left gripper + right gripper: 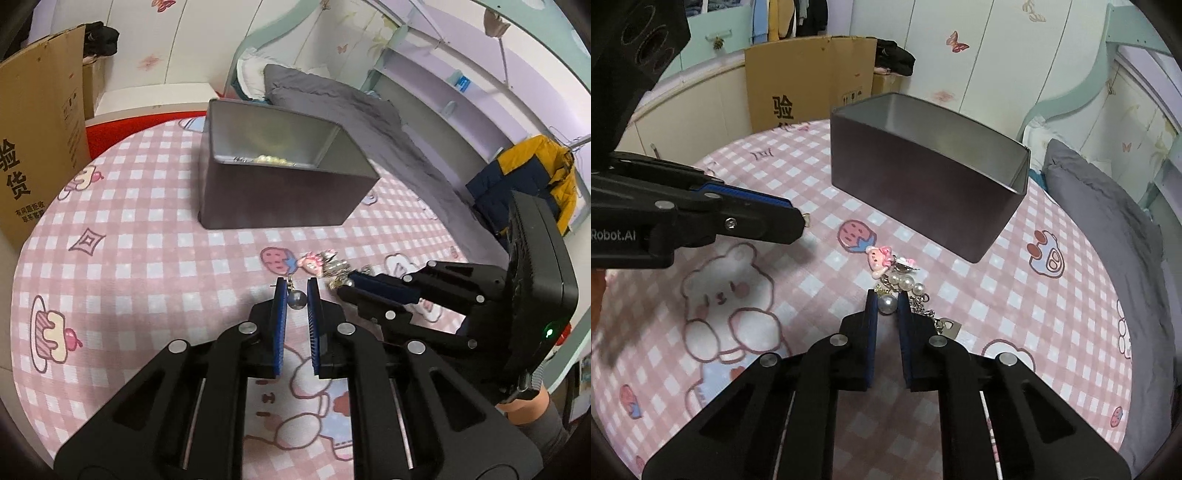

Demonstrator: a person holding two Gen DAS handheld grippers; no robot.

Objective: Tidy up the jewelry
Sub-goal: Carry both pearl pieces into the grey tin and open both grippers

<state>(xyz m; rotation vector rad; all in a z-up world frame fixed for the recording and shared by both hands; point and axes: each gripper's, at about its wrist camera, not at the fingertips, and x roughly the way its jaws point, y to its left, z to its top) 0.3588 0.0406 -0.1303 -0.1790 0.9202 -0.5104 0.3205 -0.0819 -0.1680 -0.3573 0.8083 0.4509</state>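
Note:
A dark rectangular tin (280, 184) stands open on the pink checked table cover (147, 221), with pearl jewelry (271, 159) inside. It also shows in the right wrist view (923, 177). A pile of jewelry (905, 284) with a pink doll charm (881, 258), pearls and a chain lies in front of it. My left gripper (296, 295) has a pearl earring (296, 300) between its narrowly parted fingers; contact is unclear. My right gripper (887, 304) straddles a large pearl (887, 304) of the pile, jaws close around it.
A cardboard box (40, 140) stands at the table's left edge. A bed with grey bedding (369, 122) lies behind the table. A yellow and navy jacket (532, 173) hangs at the right. Shelves line the far wall.

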